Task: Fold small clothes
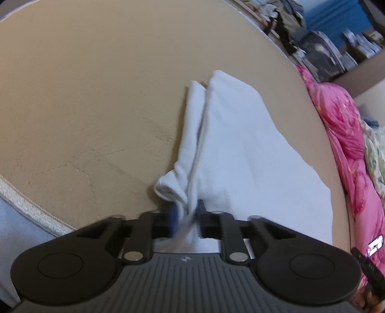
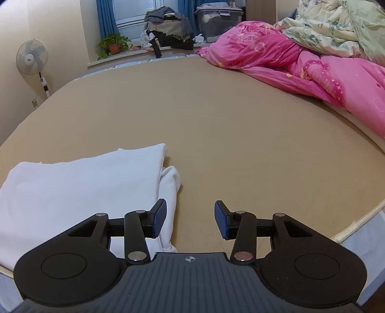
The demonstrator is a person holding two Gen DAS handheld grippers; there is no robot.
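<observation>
A white folded garment [image 1: 240, 149] lies on the tan bed sheet [image 1: 84, 96], with a narrower fold sticking out along its left side. My left gripper [image 1: 187, 216] is shut on the garment's near edge, and bunched white cloth shows between its blue pads. In the right wrist view the same garment [image 2: 84, 183] lies at the lower left. My right gripper [image 2: 190, 219] stands open just above the sheet [image 2: 216, 120]. Its left finger [image 2: 157, 218] hangs over the garment's right edge, and nothing is between its pads.
A pink quilt [image 2: 312, 67] and a pale floral one [image 2: 336, 29] are heaped at the bed's right. The mattress edge [image 2: 356, 226] runs close by at lower right. On the far sill are a clothes pile [image 2: 168, 29], a plastic box [image 2: 217, 19] and a plant [image 2: 113, 44]. A fan [image 2: 31, 56] stands at left.
</observation>
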